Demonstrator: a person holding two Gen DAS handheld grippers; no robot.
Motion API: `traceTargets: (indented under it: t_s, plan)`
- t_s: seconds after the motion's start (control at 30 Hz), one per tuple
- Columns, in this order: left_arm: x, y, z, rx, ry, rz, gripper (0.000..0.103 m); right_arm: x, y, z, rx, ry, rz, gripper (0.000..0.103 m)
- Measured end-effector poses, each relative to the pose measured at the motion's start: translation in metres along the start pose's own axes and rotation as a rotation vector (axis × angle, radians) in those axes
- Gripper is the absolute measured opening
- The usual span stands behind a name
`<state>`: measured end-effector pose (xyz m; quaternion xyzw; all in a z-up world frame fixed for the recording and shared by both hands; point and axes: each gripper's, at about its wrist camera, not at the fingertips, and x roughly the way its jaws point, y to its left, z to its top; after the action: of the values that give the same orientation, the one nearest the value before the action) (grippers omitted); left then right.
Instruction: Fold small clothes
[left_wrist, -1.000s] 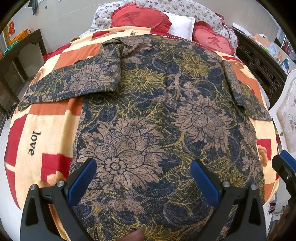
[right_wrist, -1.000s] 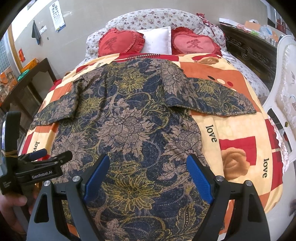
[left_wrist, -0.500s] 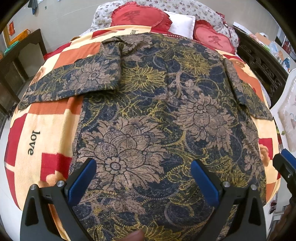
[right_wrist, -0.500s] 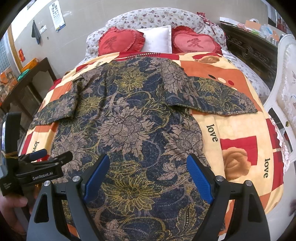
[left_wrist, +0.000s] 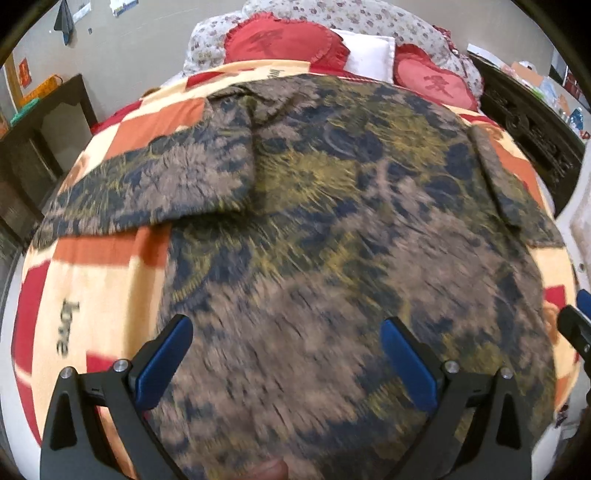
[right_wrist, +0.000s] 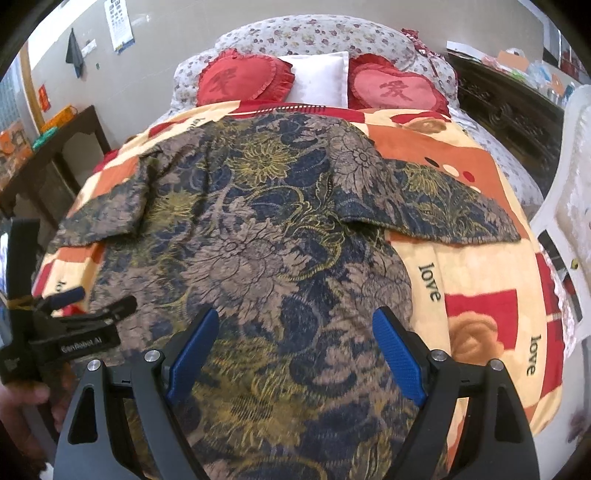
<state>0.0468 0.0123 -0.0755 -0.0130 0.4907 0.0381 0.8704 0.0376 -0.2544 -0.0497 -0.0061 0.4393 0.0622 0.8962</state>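
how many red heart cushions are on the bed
2. One red heart cushion lies left of the white pillow at the head of the bed; the other red heart cushion lies right of it. None seems hidden, though the floral garment covers much of the blanket.

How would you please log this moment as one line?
stage: pre-grasp | left gripper: open, empty | right gripper: open, empty | floral shirt: flat, unfolded on blanket

Both wrist views over garment (left_wrist: 332, 240)
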Motion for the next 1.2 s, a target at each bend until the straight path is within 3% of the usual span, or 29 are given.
traceTargets:
  t_s: [0.23, 0.5, 1.2]
  plan:
    - [0.061, 0.020, 0.015, -0.028, 0.013, -0.011, 0.103, 0.056, 0.008, 0.012, -0.047, -0.042, -0.018, 0.087]
    - [0.064, 0.019, 0.007, -0.026, -0.092, 0.000, 0.103, 0.118, 0.012, 0.015, -0.061, 0.000, -0.011, 0.087]
    - [0.064, 0.021, 0.003, -0.041, -0.103, -0.016, 0.103, 0.123, 0.014, 0.009, -0.066, -0.028, -0.028, 0.092]
